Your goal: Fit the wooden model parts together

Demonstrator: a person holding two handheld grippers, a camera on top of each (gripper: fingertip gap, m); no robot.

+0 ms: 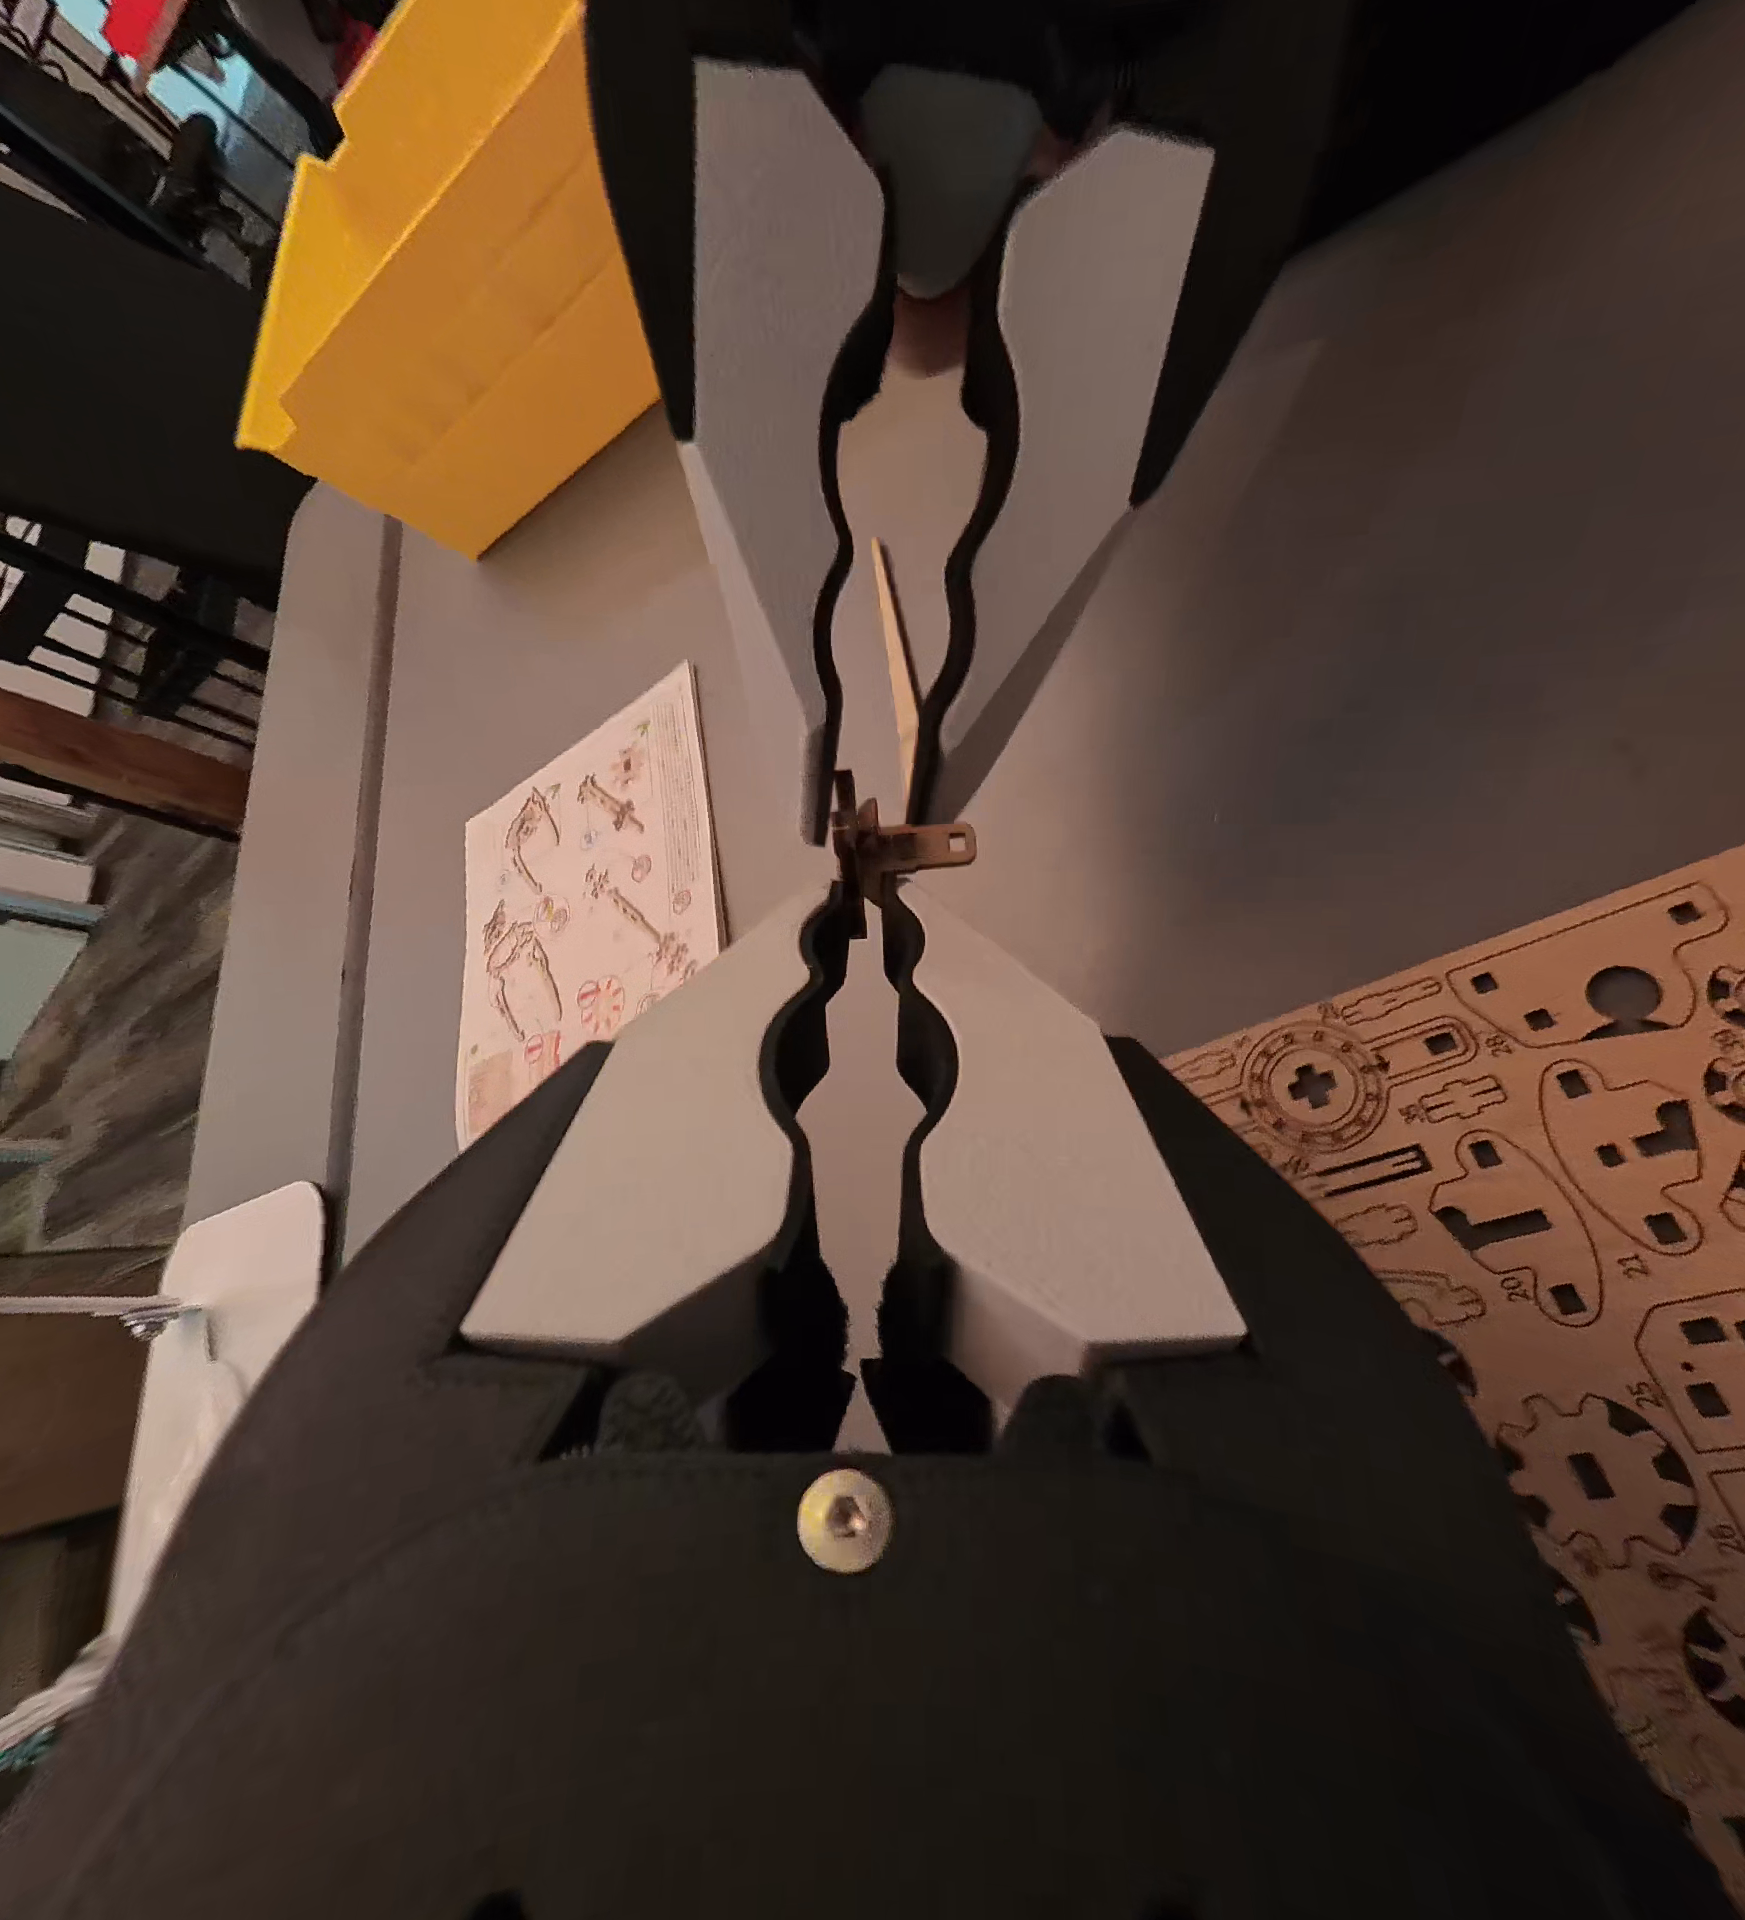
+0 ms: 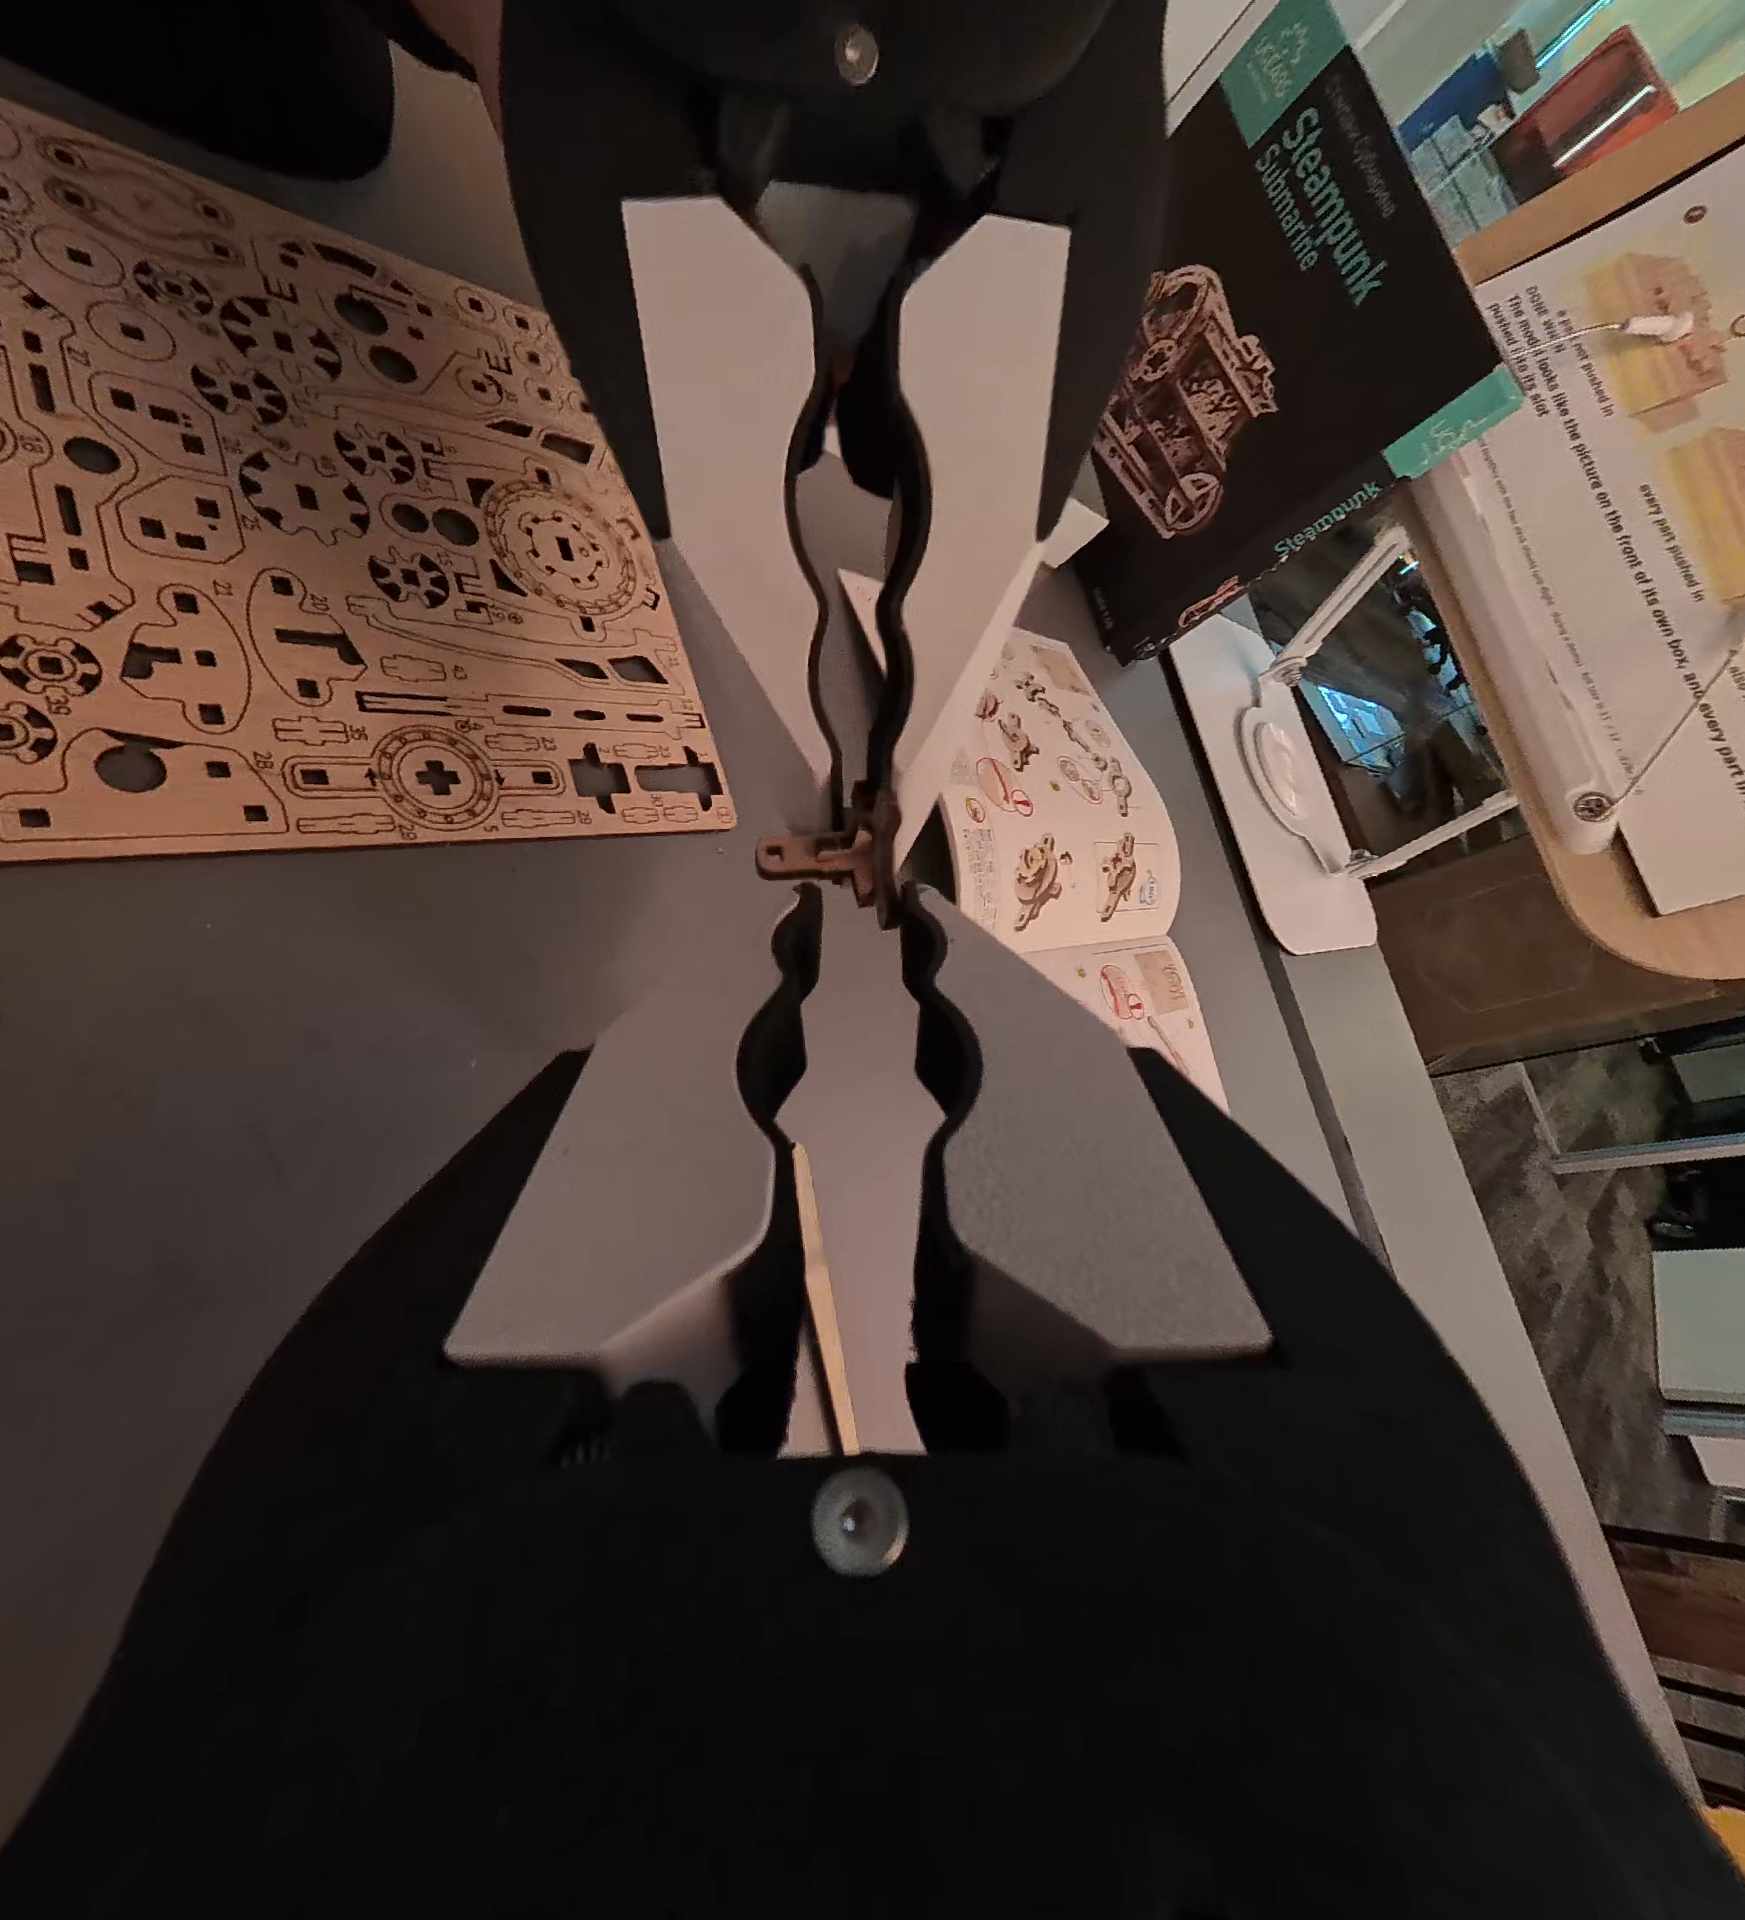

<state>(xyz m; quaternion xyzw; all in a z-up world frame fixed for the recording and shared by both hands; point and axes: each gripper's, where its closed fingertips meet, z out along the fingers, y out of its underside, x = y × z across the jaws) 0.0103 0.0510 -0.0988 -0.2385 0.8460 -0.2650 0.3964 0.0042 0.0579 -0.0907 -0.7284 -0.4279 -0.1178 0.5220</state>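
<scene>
My left gripper (image 1: 868,899) and right gripper (image 1: 873,800) meet tip to tip above the grey table (image 1: 1367,623). The left one is shut on a small dark wooden assembly (image 1: 889,847), a toothed disc with a short axle sticking out sideways. In the right wrist view the assembly (image 2: 847,862) sits between my right gripper (image 2: 857,904) and the left gripper (image 2: 863,800). A thin pale wooden strip (image 2: 826,1299) lies edge-on along one finger inside the right jaws, which are nearly closed. In the left wrist view the strip (image 1: 899,665) reaches down to the assembly.
A laser-cut plywood sheet of parts (image 1: 1522,1195) (image 2: 224,520) lies flat on the table. An open instruction booklet (image 1: 587,894) (image 2: 1055,831) lies under the grippers. A yellow bin (image 1: 452,312) and a dark model box (image 2: 1263,364) stand near the table edges. The tips of both grippers are at nearly the same place.
</scene>
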